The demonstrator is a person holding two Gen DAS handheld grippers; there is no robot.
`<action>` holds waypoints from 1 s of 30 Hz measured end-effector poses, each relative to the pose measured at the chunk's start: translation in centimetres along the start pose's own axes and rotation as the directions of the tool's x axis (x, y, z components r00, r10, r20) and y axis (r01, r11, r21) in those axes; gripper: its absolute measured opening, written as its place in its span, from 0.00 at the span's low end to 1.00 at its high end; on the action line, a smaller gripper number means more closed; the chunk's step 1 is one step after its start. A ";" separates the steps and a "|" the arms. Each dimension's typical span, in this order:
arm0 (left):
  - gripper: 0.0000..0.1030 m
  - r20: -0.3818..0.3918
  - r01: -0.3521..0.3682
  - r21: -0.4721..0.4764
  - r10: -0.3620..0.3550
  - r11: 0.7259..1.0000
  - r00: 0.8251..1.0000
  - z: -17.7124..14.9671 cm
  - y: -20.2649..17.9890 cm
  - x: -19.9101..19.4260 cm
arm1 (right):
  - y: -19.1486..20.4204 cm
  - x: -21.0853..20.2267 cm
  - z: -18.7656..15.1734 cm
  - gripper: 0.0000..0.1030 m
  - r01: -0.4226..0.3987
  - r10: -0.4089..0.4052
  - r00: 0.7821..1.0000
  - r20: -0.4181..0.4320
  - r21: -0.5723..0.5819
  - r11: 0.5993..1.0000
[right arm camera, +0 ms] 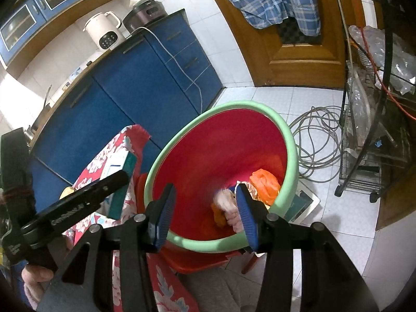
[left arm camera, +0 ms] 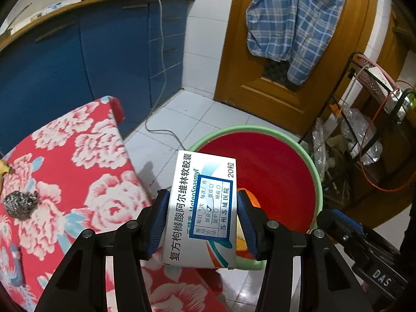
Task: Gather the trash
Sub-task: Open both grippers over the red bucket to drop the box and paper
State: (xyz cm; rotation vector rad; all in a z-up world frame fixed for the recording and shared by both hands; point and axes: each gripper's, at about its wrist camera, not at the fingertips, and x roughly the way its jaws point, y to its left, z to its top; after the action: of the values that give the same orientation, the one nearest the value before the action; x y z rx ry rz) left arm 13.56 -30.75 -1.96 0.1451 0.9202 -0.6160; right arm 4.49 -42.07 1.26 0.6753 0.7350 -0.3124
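Note:
My left gripper (left arm camera: 201,221) is shut on a white medicine box (left arm camera: 202,208) with Chinese print, held at the near rim of the red bin with a green rim (left arm camera: 318,182). My right gripper (right arm camera: 205,213) is open and empty, held over the same bin (right arm camera: 166,150). Inside the bin lie an orange bag (right arm camera: 265,184) and a blurred pink crumpled piece (right arm camera: 226,202). In the right wrist view the box (right arm camera: 122,182) shows edge-on at the left in the left gripper. A steel scouring ball (left arm camera: 20,204) and a banana peel (left arm camera: 5,169) lie on the floral tablecloth (left arm camera: 78,169).
Blue cabinets (left arm camera: 78,65) stand behind the table, with a kettle (right arm camera: 104,32) and a cooker (right arm camera: 145,13) on top. A wooden door (left arm camera: 260,65) carries a plaid shirt (left arm camera: 291,18). A wire rack (right arm camera: 371,130), coiled cable (right arm camera: 317,143) and a scale (right arm camera: 304,202) are right of the bin.

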 end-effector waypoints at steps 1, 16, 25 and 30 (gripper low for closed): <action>0.52 -0.004 0.006 0.002 -0.006 1.000 1.000 0.0 -0.1 0.2 | -0.1 -0.1 0.0 0.49 0.001 -0.001 1.000 0.003 0.002 1.000; 0.63 -0.006 0.007 -0.021 -0.007 1.000 1.000 -0.1 0.2 -0.1 | 0.2 -0.6 0.2 0.49 0.003 -0.003 1.000 0.009 -0.007 1.000; 0.63 0.009 -0.007 -0.056 0.008 0.998 1.000 -0.6 1.7 -1.5 | 1.2 -0.9 0.0 0.49 -0.004 0.004 1.000 0.012 -0.024 1.000; 0.63 0.018 -0.019 -0.079 0.020 0.997 1.000 -0.9 2.7 -2.4 | 2.0 -1.0 -0.1 0.49 -0.011 0.012 1.000 0.013 -0.039 0.999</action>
State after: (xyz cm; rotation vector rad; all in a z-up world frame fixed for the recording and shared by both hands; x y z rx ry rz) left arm 13.38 -27.18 -1.01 0.0773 0.9224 -0.5615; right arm 4.66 -40.48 2.77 0.6397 0.7228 -0.2910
